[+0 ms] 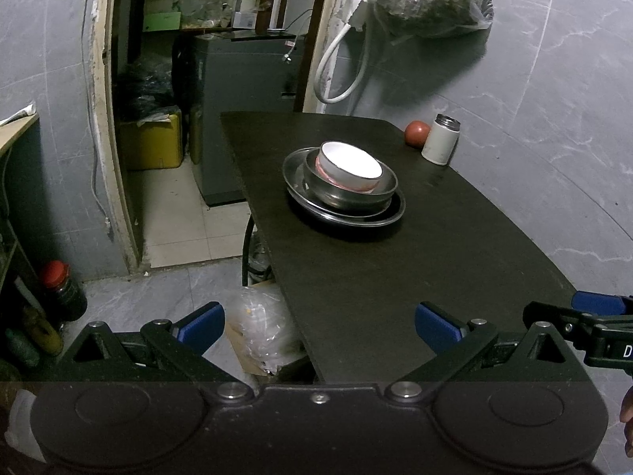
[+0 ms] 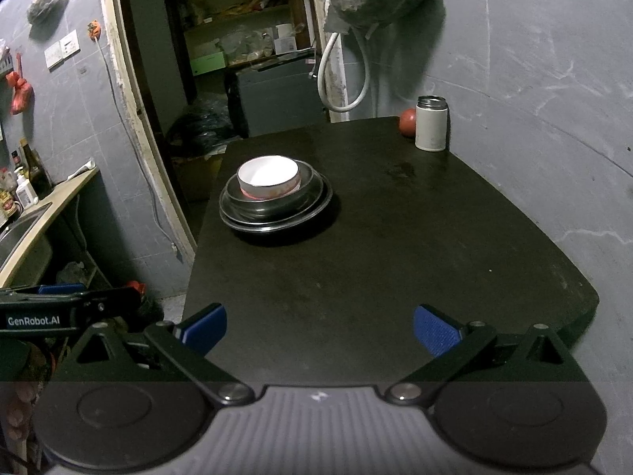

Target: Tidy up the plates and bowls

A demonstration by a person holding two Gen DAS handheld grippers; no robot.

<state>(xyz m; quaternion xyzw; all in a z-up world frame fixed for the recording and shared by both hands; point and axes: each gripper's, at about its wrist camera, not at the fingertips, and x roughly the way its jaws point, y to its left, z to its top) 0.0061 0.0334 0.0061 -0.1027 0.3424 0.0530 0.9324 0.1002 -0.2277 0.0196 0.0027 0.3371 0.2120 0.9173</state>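
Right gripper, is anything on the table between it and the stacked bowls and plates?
Nothing visible: bare dark table lies between the open right gripper and the stack. The white canister and red fruit sit off at the far edge.

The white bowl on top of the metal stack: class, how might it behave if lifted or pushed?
The white bowl looks glazed ceramic, so probably rigid, slick and breakable. It sits tilted inside the steel bowl, so a push may rock or slide it rather than tip it out.

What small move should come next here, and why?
Probably none beyond drawing back: the white bowl already sits nested in the metal bowl on the plates, and the left tool and right tool are open and empty.
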